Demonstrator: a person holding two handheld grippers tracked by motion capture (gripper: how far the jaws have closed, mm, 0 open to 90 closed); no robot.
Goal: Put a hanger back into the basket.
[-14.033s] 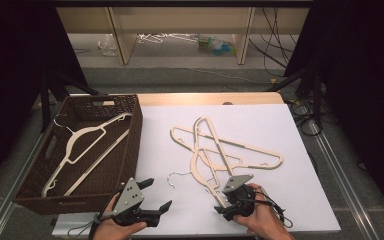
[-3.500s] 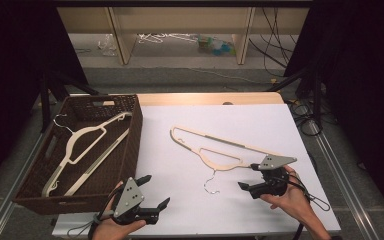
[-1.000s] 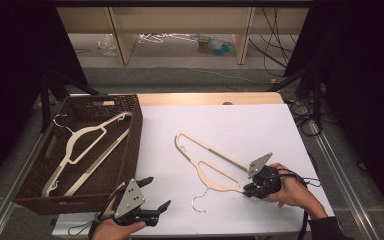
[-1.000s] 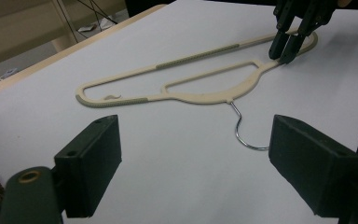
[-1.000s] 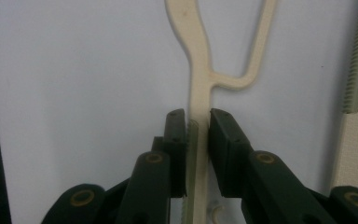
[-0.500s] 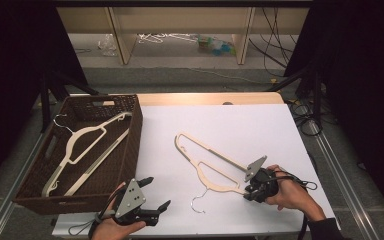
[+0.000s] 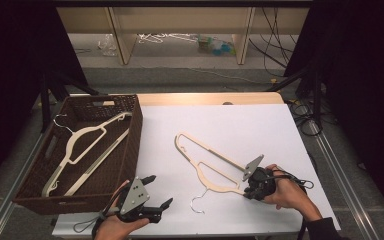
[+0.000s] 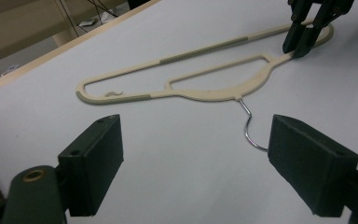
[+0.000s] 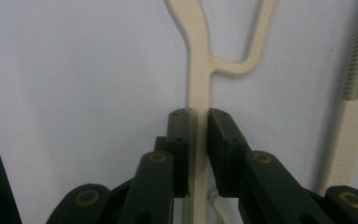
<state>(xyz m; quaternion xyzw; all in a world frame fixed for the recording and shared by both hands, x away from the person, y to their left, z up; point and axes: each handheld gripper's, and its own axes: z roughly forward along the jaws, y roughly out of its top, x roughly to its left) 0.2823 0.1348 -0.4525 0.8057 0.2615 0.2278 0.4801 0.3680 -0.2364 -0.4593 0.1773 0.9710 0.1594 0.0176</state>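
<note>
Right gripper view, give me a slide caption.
Right gripper shut on a cream hanger arm lying on the white table.

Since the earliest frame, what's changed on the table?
Several hangers lay on the white sheet; now one hanger is left, turned and shifted toward the near edge. The right gripper went right, came back, and its jaws have just closed on the hanger's arm. Unchanged: left gripper open and idle, basket with its hangers.

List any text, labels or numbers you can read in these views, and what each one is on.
None: no readable word, number or sign on the cream hanger, the wicker basket, the white table cover or either gripper.
Too small and blurred to tell: the clutter on the far shelf.
</note>
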